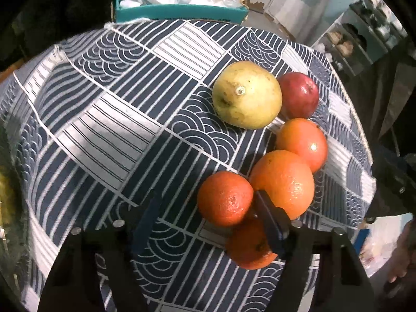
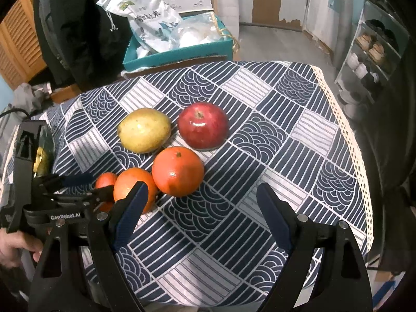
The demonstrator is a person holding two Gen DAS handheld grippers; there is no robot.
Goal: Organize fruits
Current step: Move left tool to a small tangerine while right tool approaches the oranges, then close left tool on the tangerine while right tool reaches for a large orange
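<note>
Fruit was all bunched on the table (image 2: pixel 299 135), on a navy/white patterned cloth (image 2: pixel 260 130), roughly mid-table and closer to the left edge than the lace-trimmed right one. Yellow-green fruit (image 2: pixel 143 130) w/ a red apple (image 2: pixel 203 127) just beside it at the back, biggest orange (image 2: pixel 178 171) right in front of those two. Then a second orange (image 2: pixel 135 184) touching it, and smaller ones tucked behind that. Left gripper (image 1: pixel 208 213) was down over the orange pile, one small orange (image 1: pixel 225 198) btwn its fingers, but pads weren't pressing on it afaict, so jaws still apart. Right gripper (image 2: pixel 200 208) hung over bare cloth nearer the front edge, jaws wide, nothing in them. Teal box (image 2: pixel 176 52) w/ plastic bags (image 2: pixel 153 18) sat past the far edge.
</note>
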